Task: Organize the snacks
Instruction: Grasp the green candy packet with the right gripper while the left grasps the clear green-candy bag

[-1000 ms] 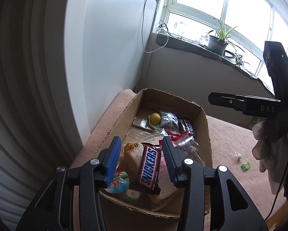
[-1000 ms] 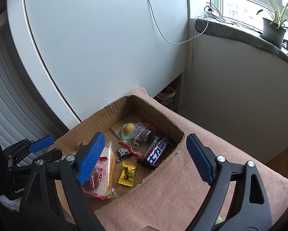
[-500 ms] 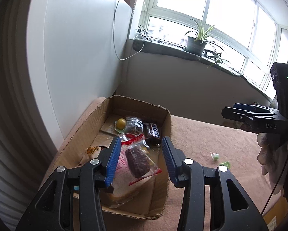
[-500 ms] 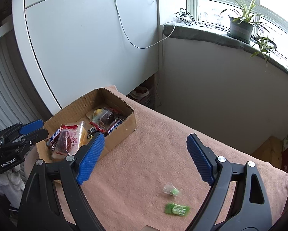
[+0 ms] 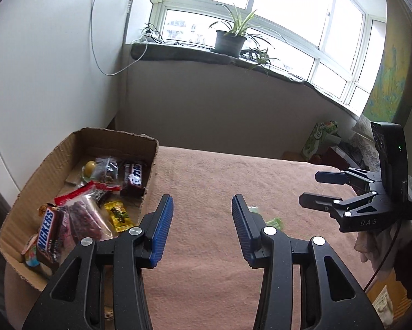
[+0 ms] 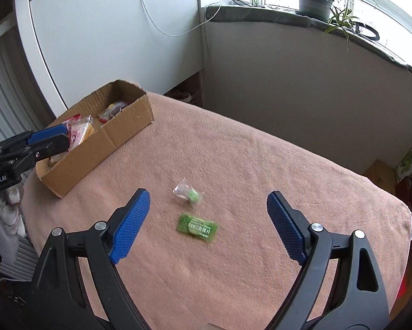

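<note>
Readable markings. "NICKERS", the visible part of white lettering on a brown Snickers bar [image 5: 49, 238], which lies at the near end of the cardboard box [image 5: 150, 165]. White characters on a blue band on a second dark chocolate bar [image 5: 135, 175] at the box's far end; they cannot be read. "DAS" on the black body of the right gripper [image 5: 320, 189]. "enRobot.AI", cut off by the picture's edge, on the body of the left gripper [image 6: 60, 139]. Print on the green candy wrapper [image 6: 197, 227] is blurred.
</note>
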### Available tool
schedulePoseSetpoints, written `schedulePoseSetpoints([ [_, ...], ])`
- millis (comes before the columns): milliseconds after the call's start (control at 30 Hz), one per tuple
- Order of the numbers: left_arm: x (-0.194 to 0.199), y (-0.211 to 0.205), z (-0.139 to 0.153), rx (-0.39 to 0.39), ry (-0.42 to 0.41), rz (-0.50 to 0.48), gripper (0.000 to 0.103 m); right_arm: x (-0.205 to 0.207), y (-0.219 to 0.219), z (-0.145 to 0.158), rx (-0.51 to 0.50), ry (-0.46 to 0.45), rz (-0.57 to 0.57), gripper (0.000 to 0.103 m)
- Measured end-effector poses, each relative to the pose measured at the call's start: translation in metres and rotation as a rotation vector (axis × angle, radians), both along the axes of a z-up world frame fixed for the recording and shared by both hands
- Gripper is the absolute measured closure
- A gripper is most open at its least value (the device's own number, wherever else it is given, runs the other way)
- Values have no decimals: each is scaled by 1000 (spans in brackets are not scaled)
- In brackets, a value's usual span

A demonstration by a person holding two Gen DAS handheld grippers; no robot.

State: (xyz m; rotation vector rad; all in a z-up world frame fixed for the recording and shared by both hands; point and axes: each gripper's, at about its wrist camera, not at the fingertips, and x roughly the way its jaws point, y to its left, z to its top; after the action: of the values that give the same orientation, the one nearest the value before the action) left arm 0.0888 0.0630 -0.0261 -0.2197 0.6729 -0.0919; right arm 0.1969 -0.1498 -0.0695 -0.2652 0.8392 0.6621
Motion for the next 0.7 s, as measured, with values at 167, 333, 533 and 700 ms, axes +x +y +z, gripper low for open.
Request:
schedulePoseSetpoints([
  [167,15,-25,-17,-25,56,-57,61,-8,-1,-20,-77,7,88,29],
  [333,32,-47,-38,-81,130,-124,75,-5,0,-40,-115,35,150,33],
  [533,52,-66,-60,-123,209,-172,79,7,-1,-54,-108,73,193,42],
  [700,66,-73,-71,-144,251,-179,79,16,5,-62,-95,85,221,42],
])
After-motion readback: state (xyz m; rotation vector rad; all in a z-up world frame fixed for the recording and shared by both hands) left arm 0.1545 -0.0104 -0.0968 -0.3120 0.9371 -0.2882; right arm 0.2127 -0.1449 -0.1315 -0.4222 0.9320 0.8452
